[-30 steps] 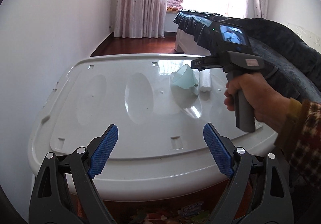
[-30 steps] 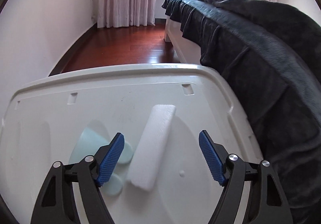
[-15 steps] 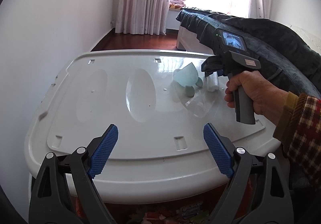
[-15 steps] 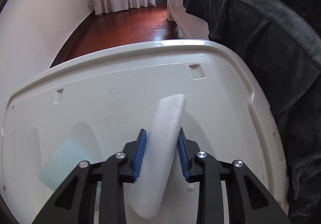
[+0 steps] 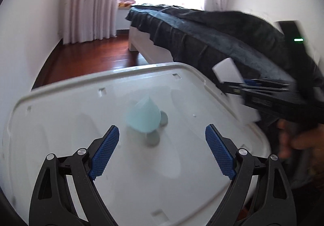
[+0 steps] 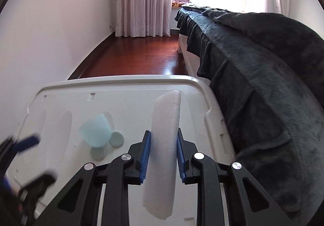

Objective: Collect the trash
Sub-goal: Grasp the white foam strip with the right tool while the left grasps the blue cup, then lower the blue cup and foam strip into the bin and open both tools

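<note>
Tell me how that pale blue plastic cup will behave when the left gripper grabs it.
The pale blue cup lies tipped on the white bin lid, so a nudge may roll it. Its thin, translucent wall suggests it is light and may flex. The left gripper is open, facing it.

My right tongs (image 6: 163, 153), matt black plastic with ribbed blue pads (image 6: 146, 157), grip a white foam strip (image 6: 165, 145), finely textured. The white plastic worktop (image 6: 131, 92) looks smooth and glossy; the pale blue cup (image 6: 95, 131) translucent; the dark bed blanket (image 6: 263, 84) plush.
</note>
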A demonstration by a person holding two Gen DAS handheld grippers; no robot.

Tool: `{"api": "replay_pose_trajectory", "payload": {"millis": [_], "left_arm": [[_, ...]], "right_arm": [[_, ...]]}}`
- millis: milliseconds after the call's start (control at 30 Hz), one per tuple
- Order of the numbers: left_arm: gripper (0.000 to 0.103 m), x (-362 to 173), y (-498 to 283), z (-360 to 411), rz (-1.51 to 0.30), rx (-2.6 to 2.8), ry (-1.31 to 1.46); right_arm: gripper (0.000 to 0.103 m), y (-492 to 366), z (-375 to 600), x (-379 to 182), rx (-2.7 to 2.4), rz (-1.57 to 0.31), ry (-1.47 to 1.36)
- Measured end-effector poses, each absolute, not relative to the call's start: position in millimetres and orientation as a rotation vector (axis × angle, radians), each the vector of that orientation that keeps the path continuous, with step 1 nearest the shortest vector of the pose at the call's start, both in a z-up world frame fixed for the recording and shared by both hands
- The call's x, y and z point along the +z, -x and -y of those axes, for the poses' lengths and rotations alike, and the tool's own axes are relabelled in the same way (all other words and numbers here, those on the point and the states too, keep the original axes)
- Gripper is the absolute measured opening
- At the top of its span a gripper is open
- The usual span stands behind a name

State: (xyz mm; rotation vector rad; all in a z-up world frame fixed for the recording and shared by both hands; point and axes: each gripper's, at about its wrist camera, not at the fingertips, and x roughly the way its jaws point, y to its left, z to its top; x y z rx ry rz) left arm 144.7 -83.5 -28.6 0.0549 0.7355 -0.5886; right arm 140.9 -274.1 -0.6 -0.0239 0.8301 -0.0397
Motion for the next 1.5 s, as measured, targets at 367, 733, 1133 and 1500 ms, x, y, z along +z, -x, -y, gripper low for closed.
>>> {"api": "replay_pose_trajectory", "payload": {"millis": [367, 733, 1133, 1500], "left_arm": [[0.085, -71.9, -216.9, 116.3, -0.817, -0.588, -0.203], [0.029, -78.3, -208.8, 108.0, -0.889, -0.552, -0.100], [0.009, -71.8, -178.0, 95.9, -0.850, -0.472, -0.016], [0.008, -54.6, -160.5, 72.4, -0.793, -0.414, 0.065]], "right_arm": [[0.025, -124.9, 281.4, -3.9, 0.013, -0.834, 0.035], [0.026, -126.0, 284.7, -15.1, 0.003, -0.858, 0.019], [0.026, -123.0, 286.8, -13.5, -0.001, -0.841, 0.016], [0.026, -119.0, 280.0, -10.6, 0.011, -0.831, 0.024]]}}
